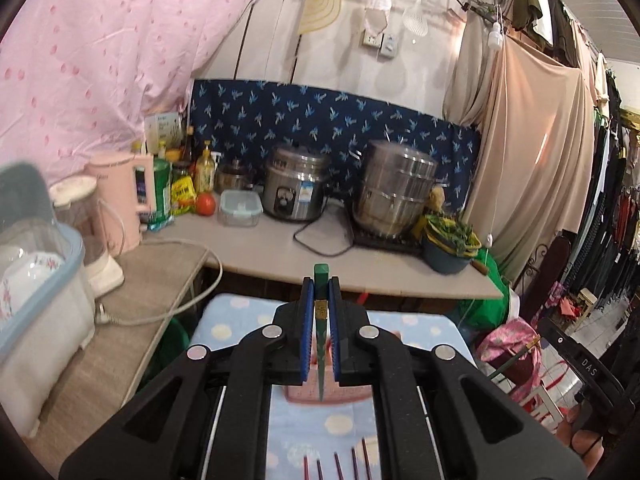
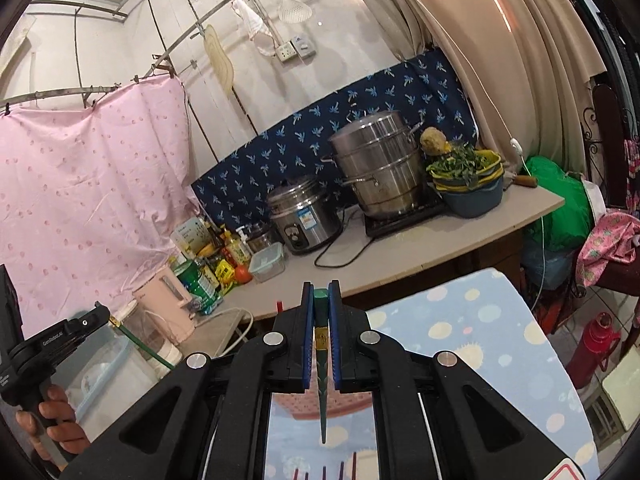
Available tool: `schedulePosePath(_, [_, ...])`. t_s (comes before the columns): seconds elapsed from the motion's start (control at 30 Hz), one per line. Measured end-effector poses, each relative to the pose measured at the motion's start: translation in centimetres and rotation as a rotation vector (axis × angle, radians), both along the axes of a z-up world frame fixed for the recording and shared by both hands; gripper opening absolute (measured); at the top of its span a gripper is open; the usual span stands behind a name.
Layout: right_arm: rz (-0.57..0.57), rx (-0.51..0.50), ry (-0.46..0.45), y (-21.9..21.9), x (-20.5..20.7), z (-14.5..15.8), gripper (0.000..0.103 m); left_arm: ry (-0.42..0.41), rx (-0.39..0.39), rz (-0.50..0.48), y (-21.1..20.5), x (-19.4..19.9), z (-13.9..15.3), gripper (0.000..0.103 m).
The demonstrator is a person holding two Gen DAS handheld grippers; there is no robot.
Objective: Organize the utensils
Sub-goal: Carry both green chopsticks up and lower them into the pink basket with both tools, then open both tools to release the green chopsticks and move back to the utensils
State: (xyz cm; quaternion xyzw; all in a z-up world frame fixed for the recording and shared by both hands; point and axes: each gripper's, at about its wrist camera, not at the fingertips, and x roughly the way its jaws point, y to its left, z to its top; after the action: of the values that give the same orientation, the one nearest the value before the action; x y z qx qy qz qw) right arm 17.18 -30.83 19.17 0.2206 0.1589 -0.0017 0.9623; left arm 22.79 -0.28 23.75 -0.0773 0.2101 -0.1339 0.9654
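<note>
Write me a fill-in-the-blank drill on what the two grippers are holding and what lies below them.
1. Each gripper, left and right, is shut on one ____ chopstick.
2. The cloth under them is light blue with pale ____.
3. Below each chopstick tip sits a ____ holder.

Missing words: green; dots; pink

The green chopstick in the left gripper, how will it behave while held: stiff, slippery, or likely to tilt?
The green chopstick looks straight between the blue pads of the left gripper, so probably stiff. It is thin and tapers to a point, so probably light, and it may pivot. Its glossy surface could slip.
</note>
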Motion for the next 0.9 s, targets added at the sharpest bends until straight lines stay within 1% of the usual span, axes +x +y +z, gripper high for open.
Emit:
schedulePosePath(0.07, [-0.011,-0.010,-0.031,0.1,1.5,1.1,0.007,-0.032,0.010,0.015,-0.5,1.1,0.8,0.007])
schedulePosePath(0.17, [-0.005,0.010,-0.071,0.1,3.6,2.4,0.007,-0.057,0.008,0.017,-1.0,3.1,1.5,0.007])
schedulePosePath(0.27, [-0.005,0.017,-0.094,0.4,6.0,3.3,0.007,-0.060,0.005,0.020,-1.5,5.2,1.3,0.007])
schedulePosePath(0.37, [-0.003,0.011,-0.090,0.9,8.4,3.1,0.007,-0.051,0.016,0.024,-2.2,7.1,0.6,0.007])
schedulePosePath(0.5, [0.012,0.005,-0.043,1.5,11.1,1.0,0.007,-0.022,0.047,0.026,-3.0,8.9,-1.6,0.007])
schedulePosePath(0.67, [0.048,-0.008,0.052,2.3,13.7,-2.9,0.007,0.055,0.075,0.035,-3.7,10.8,-5.2,0.007])
schedulePosePath(0.77, [0.063,-0.027,0.097,3.0,14.6,-4.7,0.007,0.089,0.090,0.034,-3.9,11.3,-7.1,0.007])
schedulePosePath(0.9, [0.068,-0.041,0.143,3.5,15.2,-6.8,0.007,0.124,0.103,0.037,-3.9,11.9,-8.8,0.007])
